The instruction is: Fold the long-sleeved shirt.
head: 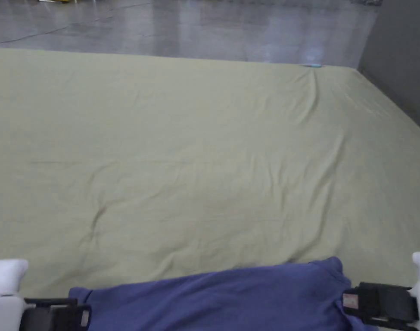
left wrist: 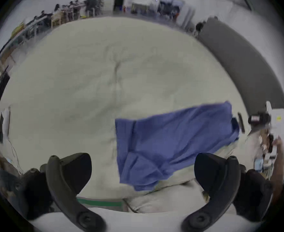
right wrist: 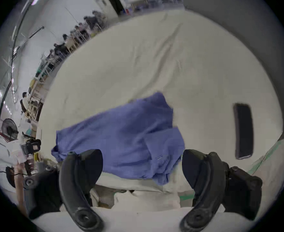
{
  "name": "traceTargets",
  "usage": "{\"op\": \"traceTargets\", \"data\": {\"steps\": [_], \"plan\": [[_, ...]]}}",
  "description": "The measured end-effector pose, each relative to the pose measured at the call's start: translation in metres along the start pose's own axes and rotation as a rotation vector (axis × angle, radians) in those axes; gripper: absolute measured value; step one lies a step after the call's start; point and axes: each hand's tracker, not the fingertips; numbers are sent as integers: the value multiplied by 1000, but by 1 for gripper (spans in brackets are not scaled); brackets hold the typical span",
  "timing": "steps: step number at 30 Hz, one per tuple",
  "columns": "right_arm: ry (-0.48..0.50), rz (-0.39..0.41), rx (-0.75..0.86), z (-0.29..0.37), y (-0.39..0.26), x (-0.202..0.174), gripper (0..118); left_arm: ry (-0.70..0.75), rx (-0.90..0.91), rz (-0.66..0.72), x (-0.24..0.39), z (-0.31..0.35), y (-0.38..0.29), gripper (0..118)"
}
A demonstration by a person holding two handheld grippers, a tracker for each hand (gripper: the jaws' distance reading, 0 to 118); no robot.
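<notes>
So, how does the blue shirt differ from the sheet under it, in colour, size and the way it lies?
The shirt is blue; the sheet is pale green. The shirt takes up a small patch at the near edge, while the sheet spreads over the whole bed. The shirt lies bunched with folds, and its near part hangs over the edge; the sheet lies mostly flat with light creases. Both are soft cloth, and no jaws grip either.

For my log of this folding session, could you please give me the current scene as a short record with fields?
garment: blue long-sleeved cloth shirt, bunched at the near edge
surface: pale green wrinkled bedsheet
left gripper: jaws open, holding nothing
right gripper: jaws open, holding nothing
other item: flat black rectangular object on the sheet, apart from the shirt
</notes>
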Motion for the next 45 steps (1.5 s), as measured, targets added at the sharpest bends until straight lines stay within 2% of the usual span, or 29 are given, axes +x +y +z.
{"op": "traceTargets", "data": {"steps": [2,3,4,5,6,8,10,11,12,14,15,16,17,18,21,23,26,27,28,30,31,32,33,34,36,37,40,42,45], "plan": [[-39,59,38,8,-4,-17,96,21,-17,-15,4,-3,-2,117],[-61,83,48,8,-7,-24,85,32,-34,-29,13,-8,-7,113],[-82,107,66,6,-11,-32,43,61,-76,-53,16,-14,-12,88],[-81,130,73,2,-16,-39,0,90,-110,-65,18,-19,-16,37],[-59,125,59,-9,-19,-39,0,107,-127,-75,20,-23,-20,0],[102,139,29,-20,-29,-41,0,60,-80,-27,16,-29,-29,0],[264,80,-8,-26,-34,-42,0,-67,-97,46,5,-31,-28,0],[302,68,-12,-28,-36,-44,0,-110,-87,105,-4,-29,-28,0],[305,92,-12,-29,-38,-47,0,-162,-69,154,-14,-29,-26,4],[293,147,0,-26,-38,-54,0,-268,-77,206,-33,-33,-23,98],[292,164,7,-27,-38,-55,0,-291,-95,229,-42,-36,-20,118],[299,168,9,-28,-38,-56,0,-310,-131,232,-48,-42,-20,116],[318,165,6,-30,-38,-56,0,-357,-20,269,-59,-42,-15,116],[355,153,-1,-28,-36,-57,0,-392,-129,272,-66,-48,-11,115],[442,111,-20,-38,-36,-57,0,-466,-233,392,-82,-70,-17,115],[454,117,-24,-37,-35,-62,0,-530,-273,500,-90,-100,-29,115],[484,122,-37,-42,-35,-71,0,-755,-194,589,-95,-116,-29,115],[493,120,-46,-45,-35,-73,0,-785,-188,632,-106,-133,-30,115],[497,120,-53,-48,-35,-74,0,-792,-185,646,-106,-142,-29,115],[501,121,-63,-50,-33,-82,0,-802,-188,581,-96,-153,-21,114],[500,120,-65,-52,-33,-84,0,-803,-177,550,-91,-155,-16,103],[498,118,-67,-54,-32,-86,0,-778,-180,519,-87,-158,-12,66],[492,115,-69,-56,-32,-88,0,-732,-178,495,-86,-160,-8,0],[487,110,-71,-57,-30,-92,0,-646,-182,497,-85,-169,-6,3],[472,96,-75,-60,-29,-95,0,-678,-258,569,-65,-170,-13,3],[459,91,-78,-61,-29,-97,0,-734,-215,585,-67,-166,-12,3],[426,98,-79,-57,-30,-103,0,-704,-152,566,-90,-147,-4,3],[426,99,-85,-57,-30,-105,0,-749,-128,619,-110,-130,2,3],[430,93,-93,-58,-31,-108,0,-723,-88,631,-97,-81,5,3]]}}
